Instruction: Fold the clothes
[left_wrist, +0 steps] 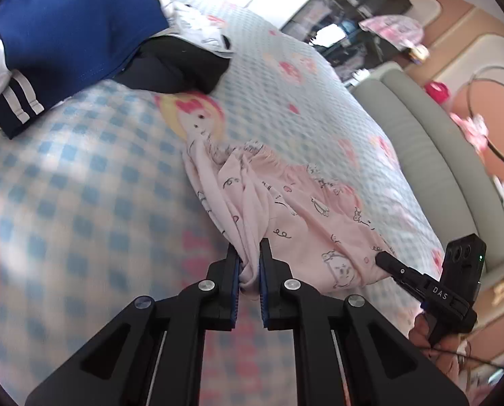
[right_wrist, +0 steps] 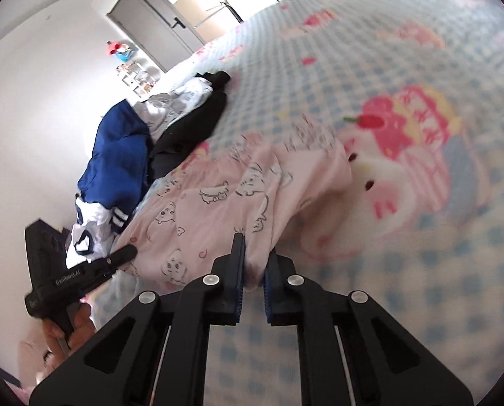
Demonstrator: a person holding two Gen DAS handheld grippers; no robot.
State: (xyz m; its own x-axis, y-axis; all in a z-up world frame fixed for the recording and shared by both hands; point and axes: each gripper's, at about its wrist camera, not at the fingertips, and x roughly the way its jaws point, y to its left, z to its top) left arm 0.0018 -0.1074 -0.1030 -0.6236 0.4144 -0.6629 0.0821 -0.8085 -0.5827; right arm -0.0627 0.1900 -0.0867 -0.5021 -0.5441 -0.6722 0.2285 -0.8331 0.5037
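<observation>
While both tools bear on it, one pink printed garment (left_wrist: 295, 209) lies crumpled on the checked bedspread (left_wrist: 82, 182), at the near side of the bed. Two grippers work it. Seen from its own camera, the left gripper (left_wrist: 250, 264) has its jaws drawn almost together on a bunched fold of the pink cloth, which fills the narrow gap between the blue pads. The right gripper (right_wrist: 255, 267) is likewise nearly closed, pinching another edge of the same garment, with the cloth tucked between its pads. In the left view the right gripper appears at the far side of the garment, its tip touching the pink fabric, with a hand (left_wrist: 424, 335) around its handle. In the right view a second hand (right_wrist: 72, 328) grips the left tool's handle.

Beyond the pink garment, away from the grippers, sits one heap of other clothes: one blue garment (left_wrist: 72, 27), one black garment (left_wrist: 177, 64), one pale printed piece (left_wrist: 194, 23) and one white and navy item with stripes (right_wrist: 93, 233). Beside the bed, past the pink garment, runs one grey padded rail (left_wrist: 421, 142).
</observation>
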